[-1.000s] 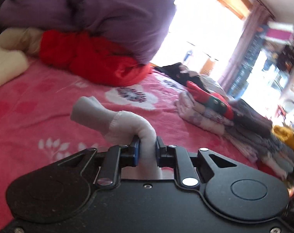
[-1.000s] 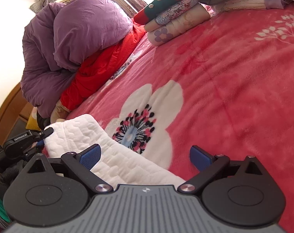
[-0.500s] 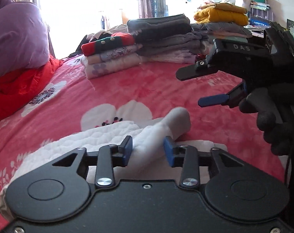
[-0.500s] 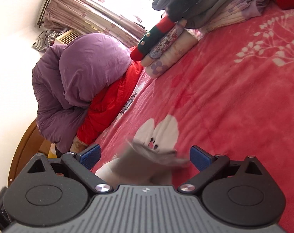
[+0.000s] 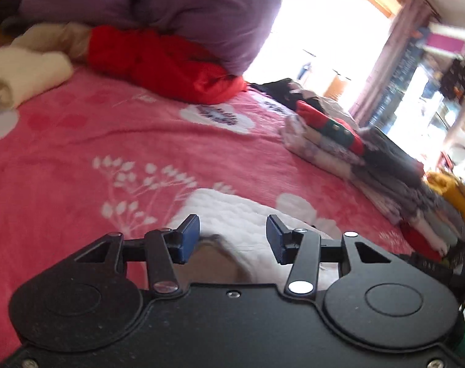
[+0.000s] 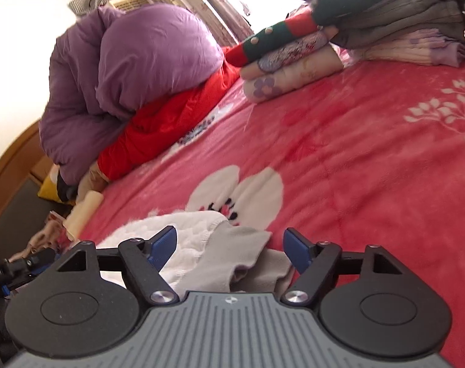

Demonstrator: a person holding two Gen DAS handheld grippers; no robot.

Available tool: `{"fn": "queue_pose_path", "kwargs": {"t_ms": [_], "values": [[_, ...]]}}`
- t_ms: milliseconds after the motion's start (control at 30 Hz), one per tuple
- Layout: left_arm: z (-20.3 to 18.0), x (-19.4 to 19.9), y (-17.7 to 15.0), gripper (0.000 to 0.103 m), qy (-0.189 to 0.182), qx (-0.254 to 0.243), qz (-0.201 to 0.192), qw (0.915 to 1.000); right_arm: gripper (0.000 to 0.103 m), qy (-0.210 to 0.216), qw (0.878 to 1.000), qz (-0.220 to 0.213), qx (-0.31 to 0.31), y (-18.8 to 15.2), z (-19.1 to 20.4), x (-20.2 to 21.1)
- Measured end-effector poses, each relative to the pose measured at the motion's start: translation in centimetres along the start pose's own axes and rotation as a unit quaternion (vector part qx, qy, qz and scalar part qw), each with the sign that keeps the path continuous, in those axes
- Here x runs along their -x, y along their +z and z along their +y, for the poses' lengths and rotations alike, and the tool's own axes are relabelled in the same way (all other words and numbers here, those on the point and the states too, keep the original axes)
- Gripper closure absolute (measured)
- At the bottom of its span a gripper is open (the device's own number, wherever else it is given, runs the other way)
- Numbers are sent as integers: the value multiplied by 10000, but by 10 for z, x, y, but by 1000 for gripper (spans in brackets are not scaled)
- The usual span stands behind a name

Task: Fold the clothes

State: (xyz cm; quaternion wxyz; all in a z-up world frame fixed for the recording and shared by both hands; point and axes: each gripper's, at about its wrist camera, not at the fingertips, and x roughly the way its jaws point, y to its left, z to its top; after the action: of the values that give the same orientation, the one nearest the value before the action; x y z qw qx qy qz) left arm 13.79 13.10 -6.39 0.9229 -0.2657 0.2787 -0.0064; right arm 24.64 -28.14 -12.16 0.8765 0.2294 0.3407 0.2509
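A white quilted garment [image 5: 232, 214] with a grey cuff lies on the pink flowered bedspread [image 5: 79, 153]. My left gripper [image 5: 232, 239] is open just above it, the fabric between and below the fingers, not pinched. In the right wrist view the same garment [image 6: 195, 239] lies with its grey sleeve end [image 6: 247, 245] folded over the white part. My right gripper [image 6: 229, 245] is open over it and holds nothing.
A purple duvet [image 5: 171, 9] and a red quilt [image 5: 171, 70] are piled at the head of the bed. Stacks of folded clothes [image 5: 355, 153] line the far side, also in the right wrist view [image 6: 340, 46]. A cream rolled towel [image 5: 24, 73] lies at the left.
My left gripper held the grey sleeve, carried it across over the white part, and has opened and let it go. The sleeve now lies folded on the garment. The right gripper stayed open.
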Motion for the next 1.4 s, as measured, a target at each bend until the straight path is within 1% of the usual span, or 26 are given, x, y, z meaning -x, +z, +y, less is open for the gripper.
{"fn": "queue_pose_path", "kwargs": {"t_ms": [33, 100, 200, 300, 333, 400, 500, 633, 767, 833, 900, 933, 1000, 1033, 1100, 1133, 1167, 1200, 1267, 1300, 1333, 1367, 1400], "values": [[12, -2, 1, 55, -44, 349, 64, 9994, 26, 10, 10000, 47, -48, 1, -2, -4], [30, -6, -1, 51, -189, 987, 178, 9948, 26, 70, 9997, 136, -196, 1, -7, -10], [51, -11, -6, 50, -265, 1671, 321, 9851, 25, 144, 9990, 266, -326, 2, -12, -20], [70, -10, -8, 50, -374, 2261, 315, 9729, 25, 203, 9986, 354, -333, 3, -14, -33], [75, -9, -7, 47, -396, 2385, 282, 9699, 25, 239, 9984, 376, -339, 4, -15, -37], [83, -8, -5, 43, -276, 2495, 228, 9677, 25, 331, 9979, 396, -402, 6, -18, -42], [93, -12, -6, 43, -188, 2645, 291, 9638, 25, 453, 9968, 402, -515, 10, -24, -49], [97, -24, -12, 43, -353, 2837, 540, 9567, 26, 616, 9954, 459, -571, 13, -27, -55], [97, -33, -15, 41, -532, 2924, 660, 9525, 34, 712, 9948, 583, -434, 13, -23, -58], [97, -35, -15, 41, -565, 2926, 693, 9520, 44, 716, 9946, 648, -369, 11, -21, -59], [99, -36, -16, 40, -612, 2935, 720, 9513, 66, 711, 9945, 691, -338, 9, -20, -59], [99, -36, -16, 40, -635, 2940, 732, 9509, 68, 704, 9945, 712, -312, 9, -19, -59], [98, -38, -17, 39, -688, 2914, 783, 9509, 74, 667, 9952, 704, -122, 8, -13, -58], [96, -39, -17, 39, -727, 2897, 814, 9509, 75, 669, 9953, 697, -21, 7, -10, -56], [91, -39, -19, 41, -879, 2778, 855, 9528, 84, 733, 9956, 572, 119, 8, -4, -50], [84, -39, -18, 53, -932, 2579, 850, 9579, 85, 762, 9957, 493, 180, 9, -2, -47], [75, -38, -17, 65, -949, 2330, 824, 9643, 88, 752, 9962, 367, 224, 10, 1, -42], [66, -34, -15, 75, -943, 2039, 731, 9717, 90, 774, 9965, 230, 225, 11, 3, -37], [44, -23, -9, 80, -919, 1372, 413, 9854, 91, 815, 9964, -43, 217, 15, 6, -24], [32, -16, -6, 82, -968, 1014, 197, 9899, 91, 835, 9961, -177, 207, 17, 8, -18], [18, -7, -3, 82, -1014, 629, -36, 9928, 91, 875, 9956, -302, 168, 18, 9, -10], [3, 1, -1, 82, -1034, 229, -257, 9940, 91, 927, 9948, -401, 107, 20, 9, -1], [-12, 7, 0, 82, -1098, -118, -425, 9930, 91, 985, 9938, -510, 49, 22, 9, 8]]}}
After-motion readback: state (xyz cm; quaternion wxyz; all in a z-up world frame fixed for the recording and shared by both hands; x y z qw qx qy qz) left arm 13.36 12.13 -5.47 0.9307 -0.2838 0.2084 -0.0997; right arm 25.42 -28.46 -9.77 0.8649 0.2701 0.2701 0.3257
